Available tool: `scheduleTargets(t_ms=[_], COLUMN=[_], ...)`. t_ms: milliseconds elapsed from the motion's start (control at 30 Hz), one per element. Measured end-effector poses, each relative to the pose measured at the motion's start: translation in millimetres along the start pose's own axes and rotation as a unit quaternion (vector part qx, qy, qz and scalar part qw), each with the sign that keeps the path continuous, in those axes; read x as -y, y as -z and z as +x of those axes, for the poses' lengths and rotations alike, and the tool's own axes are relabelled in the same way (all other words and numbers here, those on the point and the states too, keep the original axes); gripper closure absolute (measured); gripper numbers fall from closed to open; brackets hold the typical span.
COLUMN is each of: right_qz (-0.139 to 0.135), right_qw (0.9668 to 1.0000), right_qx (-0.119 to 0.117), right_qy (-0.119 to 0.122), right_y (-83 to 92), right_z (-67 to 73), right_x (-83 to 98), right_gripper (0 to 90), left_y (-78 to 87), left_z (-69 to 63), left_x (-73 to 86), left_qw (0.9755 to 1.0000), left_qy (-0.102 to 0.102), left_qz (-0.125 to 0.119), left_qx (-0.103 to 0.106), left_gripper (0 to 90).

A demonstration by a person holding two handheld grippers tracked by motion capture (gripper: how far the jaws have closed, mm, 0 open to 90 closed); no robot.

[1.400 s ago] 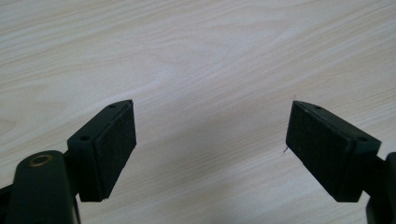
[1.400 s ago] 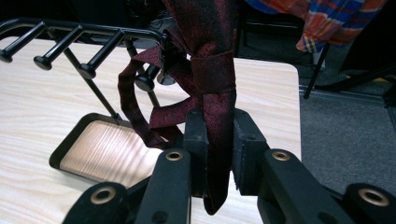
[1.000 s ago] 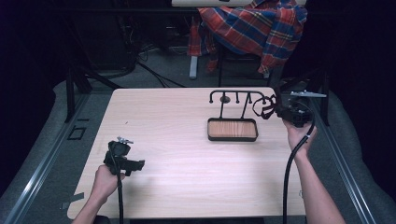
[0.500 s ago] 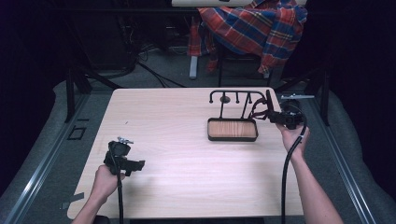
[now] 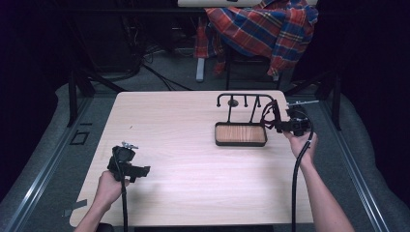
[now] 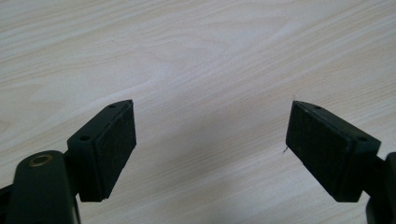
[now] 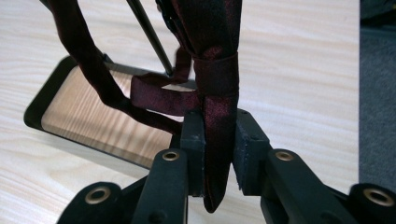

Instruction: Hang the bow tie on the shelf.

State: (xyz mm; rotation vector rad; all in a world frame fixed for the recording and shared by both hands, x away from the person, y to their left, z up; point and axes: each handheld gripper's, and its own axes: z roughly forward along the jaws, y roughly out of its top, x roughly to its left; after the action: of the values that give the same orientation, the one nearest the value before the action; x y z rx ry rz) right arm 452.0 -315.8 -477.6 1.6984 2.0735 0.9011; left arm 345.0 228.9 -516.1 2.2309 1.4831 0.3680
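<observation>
Holding a dark red ribbon (image 7: 212, 70) between its jaws, the right gripper (image 5: 282, 124) is clamped on the strip, which runs upward from the pads and loops toward the black rack (image 5: 244, 99) just in front of the tool. The rack's wooden tray (image 7: 100, 123) lies ahead and a little to the left of these jaws. Its long axis goes across the gripper's direction. The left gripper (image 6: 210, 144) stands wide apart over the bare table (image 6: 210, 56), well away, so the right hand is much nearer.
</observation>
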Motion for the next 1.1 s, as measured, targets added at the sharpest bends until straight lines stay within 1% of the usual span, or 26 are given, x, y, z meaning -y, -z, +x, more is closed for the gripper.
scheduleTargets(t_ms=[33,67,100,133,367,400,433,500,533,700,833,867,967,1000,1100], right_qz=[0.0,0.011,0.011,0.017,0.032,0.038,0.041,0.041,0.042,0.047,0.046,0.046,0.045,0.041,0.04], right_qw=[1.0,0.9999,0.9999,0.9998,0.9993,0.9989,0.9987,0.9987,0.9984,0.998,0.9982,0.9982,0.9983,0.9986,0.9985], right_qx=[0.0,-0.002,-0.002,-0.007,-0.016,-0.022,-0.023,-0.025,-0.031,-0.034,-0.033,-0.034,-0.035,-0.033,-0.035], right_qy=[0.0,0.001,0.001,0.004,0.013,0.017,0.018,0.017,0.021,0.023,0.019,0.018,0.015,0.012,0.012], right_y=[0.0,-2.9,-2.9,-5.1,-10.6,-12.7,-13.2,-13.9,-15.0,-15.9,-15.8,-15.3,-14.9,-14.7,-14.3], right_z=[0.0,0.3,0.3,1.2,6.2,6.8,7.5,8.1,8.5,8.6,8.0,7.2,7.0,6.9,5.9], right_x=[0.0,0.6,0.6,0.7,0.9,1.0,1.0,1.0,1.1,1.0,1.2,1.1,1.0,1.1,1.1], right_gripper=[76.4,76.2,76.2,76.0,74.4,74.5,74.4,74.2,73.4,70.5,68.4,65.3,62.8,57.7,56.8], left_y=[0.1,0.2,0.2,0.0,0.3,0.5,0.9,0.9,0.9,0.9,0.9,0.6,0.6,0.6,0.9], left_z=[-0.2,-0.1,-0.2,-0.2,0.0,0.0,0.2,0.3,0.3,0.2,0.2,0.1,0.0,-0.1,0.3], left_x=[0.0,0.0,-0.1,-0.1,-0.1,-0.1,-0.2,-0.2,-0.3,-0.3,-0.2,-0.2,-0.2,-0.2,-0.3], left_qw=[1.0,1.0,1.0,1.0,1.0,1.0,1.0,1.0,1.0,1.0,1.0,1.0,1.0,1.0,1.0], left_qy=[0.0,-0.001,0.0,0.0,-0.001,-0.001,-0.001,-0.001,-0.001,-0.001,-0.001,-0.001,-0.001,-0.001,-0.001], left_qz=[0.0,-0.001,-0.001,-0.001,-0.002,-0.002,-0.001,-0.001,-0.001,-0.001,-0.001,-0.002,-0.002,-0.002,-0.001], left_qx=[-0.001,-0.001,-0.001,-0.001,-0.002,-0.002,0.0,-0.001,-0.001,0.0,0.0,-0.001,0.0,-0.001,0.001], left_gripper=[16.3,16.3,16.3,16.3,16.3,16.3,16.3,16.3,16.3,16.3,16.3,16.3,16.3,16.3,16.3])
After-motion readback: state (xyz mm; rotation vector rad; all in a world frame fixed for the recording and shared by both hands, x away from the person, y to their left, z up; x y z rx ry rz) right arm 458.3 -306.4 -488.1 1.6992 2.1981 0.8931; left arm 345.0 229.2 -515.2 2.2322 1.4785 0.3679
